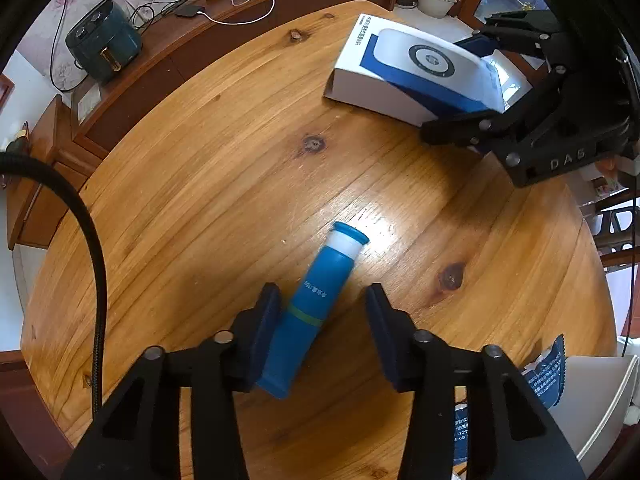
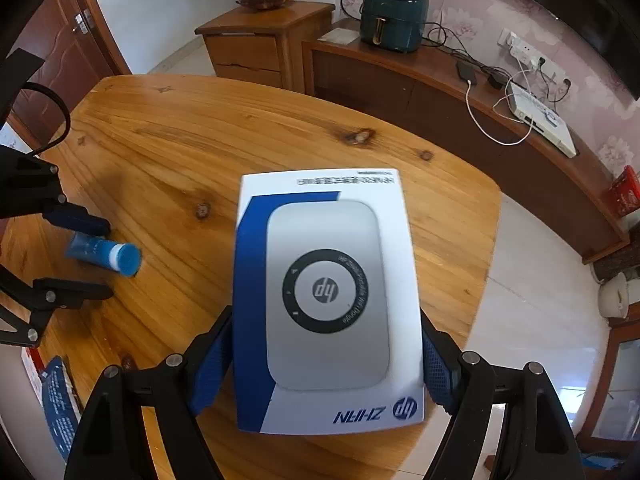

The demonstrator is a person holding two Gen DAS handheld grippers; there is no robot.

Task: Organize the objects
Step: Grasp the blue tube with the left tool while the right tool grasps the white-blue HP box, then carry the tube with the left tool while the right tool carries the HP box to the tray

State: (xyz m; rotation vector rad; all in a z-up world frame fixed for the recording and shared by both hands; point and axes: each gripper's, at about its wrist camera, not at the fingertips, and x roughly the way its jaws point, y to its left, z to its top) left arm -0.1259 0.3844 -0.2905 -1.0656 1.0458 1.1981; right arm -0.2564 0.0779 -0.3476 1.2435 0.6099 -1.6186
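A blue tube (image 1: 312,304) with a blue cap lies on the round wooden table (image 1: 200,184). My left gripper (image 1: 322,308) is open, its fingers on either side of the tube's lower body, the left pad touching or nearly touching it. The tube also shows in the right wrist view (image 2: 106,254). My right gripper (image 2: 326,364) is shut on a white and blue HP box (image 2: 326,300), held by its sides above the table. From the left wrist view the box (image 1: 408,68) sits at the far right in the right gripper (image 1: 460,88).
A blue printed packet (image 1: 548,376) and a white container (image 1: 600,400) lie at the table's near right edge. A wooden sideboard (image 2: 460,92) behind the table holds an air fryer (image 2: 394,14), cables and a white device (image 2: 540,118).
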